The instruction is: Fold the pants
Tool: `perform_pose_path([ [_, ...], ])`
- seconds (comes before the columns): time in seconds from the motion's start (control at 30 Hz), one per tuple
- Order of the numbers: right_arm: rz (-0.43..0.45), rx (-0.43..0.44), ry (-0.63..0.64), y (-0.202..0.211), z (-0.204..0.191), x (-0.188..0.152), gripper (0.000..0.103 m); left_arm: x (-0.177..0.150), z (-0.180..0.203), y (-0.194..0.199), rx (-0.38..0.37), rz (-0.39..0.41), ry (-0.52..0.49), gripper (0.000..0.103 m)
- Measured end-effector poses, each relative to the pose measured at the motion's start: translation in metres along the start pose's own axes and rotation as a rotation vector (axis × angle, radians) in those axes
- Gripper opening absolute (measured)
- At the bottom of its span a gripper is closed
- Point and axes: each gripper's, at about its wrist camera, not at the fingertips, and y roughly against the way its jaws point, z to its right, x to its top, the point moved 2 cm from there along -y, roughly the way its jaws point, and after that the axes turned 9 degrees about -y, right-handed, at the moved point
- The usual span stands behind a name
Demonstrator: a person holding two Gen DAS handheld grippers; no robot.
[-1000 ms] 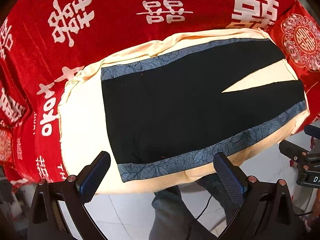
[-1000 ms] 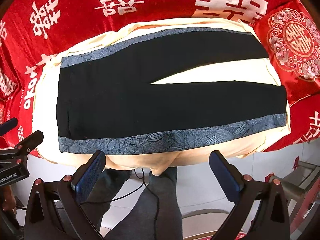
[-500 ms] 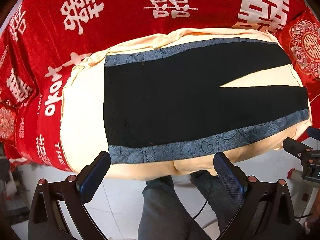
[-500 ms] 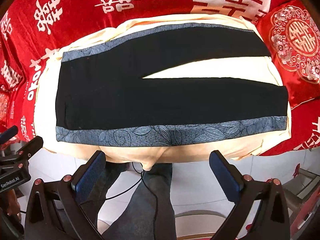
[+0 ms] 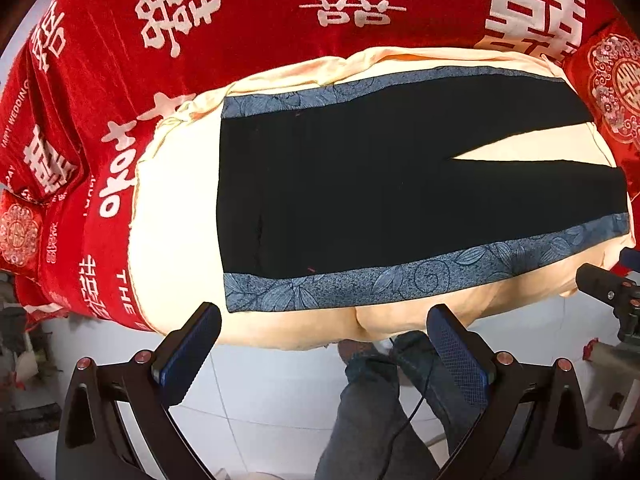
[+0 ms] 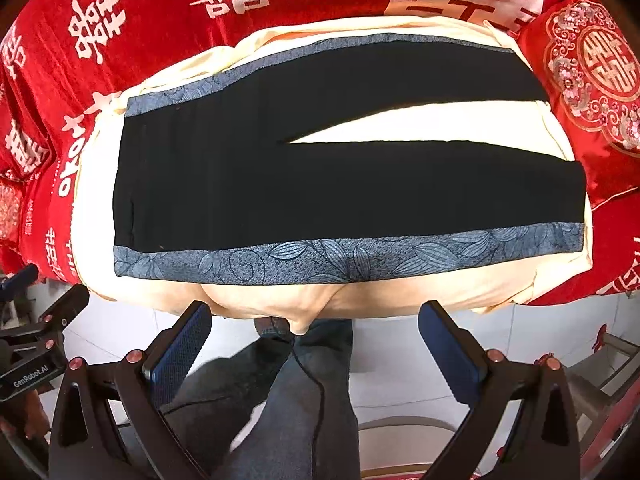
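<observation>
Black pants (image 5: 360, 192) with blue leaf-patterned side stripes lie flat on a cream cloth (image 5: 176, 208), waistband to the left and the two legs spread apart to the right. They also show in the right wrist view (image 6: 320, 184). My left gripper (image 5: 324, 320) is open and empty, held above the floor just short of the near edge, below the waist end. My right gripper (image 6: 314, 316) is open and empty, below the middle of the near stripe (image 6: 340, 260).
The cream cloth lies on a red bed cover (image 5: 240, 20) with white characters. A red embroidered cushion (image 6: 592, 64) sits at the right. The person's legs (image 6: 288, 392) and white tiled floor (image 5: 272, 392) are below. The other gripper shows at the frame edges.
Both grippers have drawn back and lifted slightly from the bed edge, so the pants sit higher and flatter in view. The pants have not moved. Both grippers stay open.
</observation>
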Motion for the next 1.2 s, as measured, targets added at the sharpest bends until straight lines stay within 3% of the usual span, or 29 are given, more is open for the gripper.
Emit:
perform_pose_path([
  [0.5,-0.043,-0.010,-0.037,-0.054,-0.032,-0.014,0.103,-0.023,-0.021,-0.070,-0.060,-0.077,0.025,0.103],
  [0.87,-0.061,0.058,-0.072,-0.102,-0.047,-0.014,0.103,-0.030,-0.038,-0.122,-0.087,-0.097,0.074,0.103],
  [0.93,-0.067,0.104,-0.084,-0.111,-0.049,-0.015,0.103,-0.031,-0.040,-0.132,-0.095,-0.096,0.083,0.103],
  [1.03,-0.102,0.313,-0.109,-0.131,-0.058,-0.019,0.103,-0.036,-0.048,-0.147,-0.137,-0.062,0.141,0.103],
  [1.13,-0.181,0.514,-0.128,-0.162,-0.070,-0.026,0.103,-0.046,-0.062,-0.164,-0.224,-0.020,0.238,0.103],
  [1.2,-0.228,0.579,-0.134,-0.187,-0.077,-0.033,0.103,-0.057,-0.074,-0.180,-0.293,0.003,0.318,0.103],
])
